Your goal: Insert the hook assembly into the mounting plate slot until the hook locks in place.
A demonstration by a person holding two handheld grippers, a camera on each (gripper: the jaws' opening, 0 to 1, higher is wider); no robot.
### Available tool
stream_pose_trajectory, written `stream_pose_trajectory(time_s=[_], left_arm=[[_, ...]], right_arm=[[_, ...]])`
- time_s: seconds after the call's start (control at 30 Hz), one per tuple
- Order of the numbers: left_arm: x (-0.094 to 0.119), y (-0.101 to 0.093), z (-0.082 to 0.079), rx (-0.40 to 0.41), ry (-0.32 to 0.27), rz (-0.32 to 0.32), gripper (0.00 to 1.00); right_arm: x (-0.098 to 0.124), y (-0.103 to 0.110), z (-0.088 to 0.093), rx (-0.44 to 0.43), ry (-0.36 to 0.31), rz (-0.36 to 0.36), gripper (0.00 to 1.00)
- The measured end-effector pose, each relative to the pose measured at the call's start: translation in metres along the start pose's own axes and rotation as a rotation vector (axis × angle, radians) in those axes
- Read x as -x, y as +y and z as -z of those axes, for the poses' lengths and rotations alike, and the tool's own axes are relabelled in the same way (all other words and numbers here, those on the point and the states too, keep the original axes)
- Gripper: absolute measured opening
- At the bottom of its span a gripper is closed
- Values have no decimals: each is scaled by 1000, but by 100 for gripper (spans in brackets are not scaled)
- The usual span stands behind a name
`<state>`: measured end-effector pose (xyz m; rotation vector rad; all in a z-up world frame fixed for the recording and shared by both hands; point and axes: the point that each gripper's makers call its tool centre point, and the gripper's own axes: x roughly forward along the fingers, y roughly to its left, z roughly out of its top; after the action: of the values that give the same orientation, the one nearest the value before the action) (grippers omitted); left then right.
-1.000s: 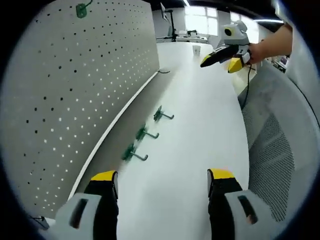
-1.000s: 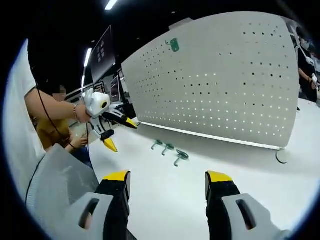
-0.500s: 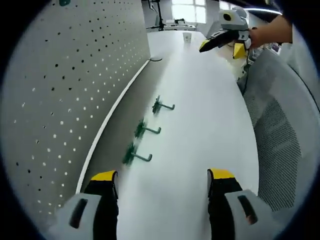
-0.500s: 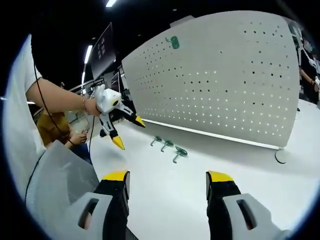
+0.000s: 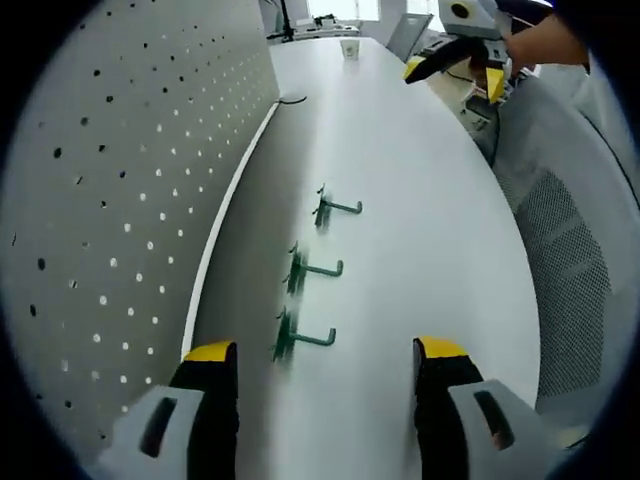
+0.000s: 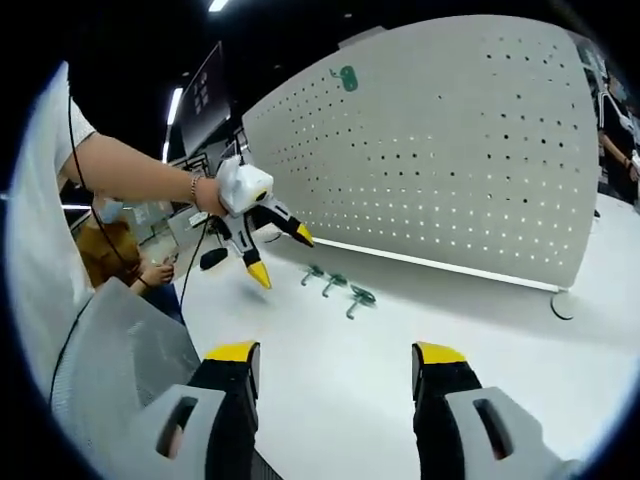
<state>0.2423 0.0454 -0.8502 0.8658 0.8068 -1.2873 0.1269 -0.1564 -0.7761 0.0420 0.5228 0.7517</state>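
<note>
Three green hook assemblies lie in a row on the white table (image 5: 420, 230): one far (image 5: 335, 208), one in the middle (image 5: 312, 268), one nearest (image 5: 300, 337). The grey pegboard mounting plate (image 5: 120, 200) stands upright to their left. My left gripper (image 5: 325, 350) is open, its jaws on either side of the nearest hook and short of it. In the right gripper view the left gripper (image 6: 281, 256) hangs open just left of the hooks (image 6: 333, 283). A green piece (image 6: 345, 78) sits high on the pegboard (image 6: 450, 170). My right gripper (image 6: 336, 352) is open and holds nothing; it is also seen far off (image 5: 455, 78).
A grey mesh chair back (image 5: 570, 270) runs along the table's right edge, also seen low left (image 6: 120, 350). A cable loop (image 6: 563, 305) lies at the pegboard's far end. A person (image 6: 110, 255) sits behind the left gripper.
My left gripper has moved forward and down towards the hooks, which now lie closer to its jaws. In the right gripper view it has shifted right, towards the hooks. The right gripper has barely moved.
</note>
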Motion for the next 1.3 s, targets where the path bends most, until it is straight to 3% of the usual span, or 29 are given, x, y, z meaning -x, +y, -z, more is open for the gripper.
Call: stream_pose_trajectory(time_s=[0.27,0.37,0.5,0.7,1.3], left_arm=[[-7,9,9,-15,38,39,73],[-9,8,14,-61,71,65,72],[-13,13,22,-55,106,74,72],[-23,11,22,-104,129,101,71],[-32,13,13,-84,80,134,68]], right_arm=[[1,-1,1,-12,-4,0,59],[0,-1,2,-16,0,-1,59],[0,0,0,-17,-4,-2,59],[2,-1,3,-29,-1,4,59],[3,-4,1,-54,-18,22,56]])
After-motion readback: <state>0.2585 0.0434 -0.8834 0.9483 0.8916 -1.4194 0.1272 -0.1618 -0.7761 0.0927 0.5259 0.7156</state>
